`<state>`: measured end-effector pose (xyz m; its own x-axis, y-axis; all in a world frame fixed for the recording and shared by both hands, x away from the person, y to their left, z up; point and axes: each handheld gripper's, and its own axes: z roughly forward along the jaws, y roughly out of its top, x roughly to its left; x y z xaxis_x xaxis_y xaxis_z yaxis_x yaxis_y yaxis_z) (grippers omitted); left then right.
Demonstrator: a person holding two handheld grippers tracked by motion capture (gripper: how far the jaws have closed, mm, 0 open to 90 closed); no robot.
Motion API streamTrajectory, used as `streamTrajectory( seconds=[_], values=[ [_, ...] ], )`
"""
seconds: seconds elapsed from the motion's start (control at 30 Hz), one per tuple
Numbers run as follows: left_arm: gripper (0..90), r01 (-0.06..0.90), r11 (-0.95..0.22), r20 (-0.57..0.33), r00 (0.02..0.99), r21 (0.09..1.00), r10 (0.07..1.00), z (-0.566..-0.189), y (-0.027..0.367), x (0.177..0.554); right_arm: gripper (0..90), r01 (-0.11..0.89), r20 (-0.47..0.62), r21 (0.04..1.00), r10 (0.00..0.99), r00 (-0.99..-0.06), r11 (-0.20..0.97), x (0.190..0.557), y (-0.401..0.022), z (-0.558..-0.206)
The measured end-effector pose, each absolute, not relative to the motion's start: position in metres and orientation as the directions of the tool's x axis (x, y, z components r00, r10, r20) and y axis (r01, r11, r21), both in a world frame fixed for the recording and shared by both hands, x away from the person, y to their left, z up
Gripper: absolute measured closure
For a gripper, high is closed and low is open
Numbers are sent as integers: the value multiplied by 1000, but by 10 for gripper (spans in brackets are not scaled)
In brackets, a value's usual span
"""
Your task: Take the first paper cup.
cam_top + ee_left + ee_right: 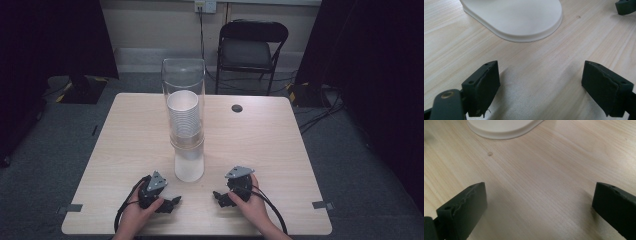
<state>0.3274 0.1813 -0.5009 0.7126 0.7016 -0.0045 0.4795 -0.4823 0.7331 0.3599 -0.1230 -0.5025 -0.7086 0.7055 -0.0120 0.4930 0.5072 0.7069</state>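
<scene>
High view: cup dispenser, a clear upright tube holding a stack of paper cups, stands on its white base at the middle of the bench, long axis vertical. Left gripper rests on the bench near the front edge, just left of the base; right gripper rests to the right of it. Both point inward, the tube between and slightly beyond them. Left gripper view: jaws wide, nothing held, white base ahead and close. Right gripper view: jaws wide, nothing held, base ahead. Judgement: the left one seems slightly nearer.
</scene>
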Motion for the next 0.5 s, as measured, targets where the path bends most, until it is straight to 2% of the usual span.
streamTrajectory(
  seconds=[0.5],
  values=[
    [142,479,-485,-4,715,732,699,-501,181,328,0,495,-16,705,709,-705,508,360,-123,-502]
  ],
)
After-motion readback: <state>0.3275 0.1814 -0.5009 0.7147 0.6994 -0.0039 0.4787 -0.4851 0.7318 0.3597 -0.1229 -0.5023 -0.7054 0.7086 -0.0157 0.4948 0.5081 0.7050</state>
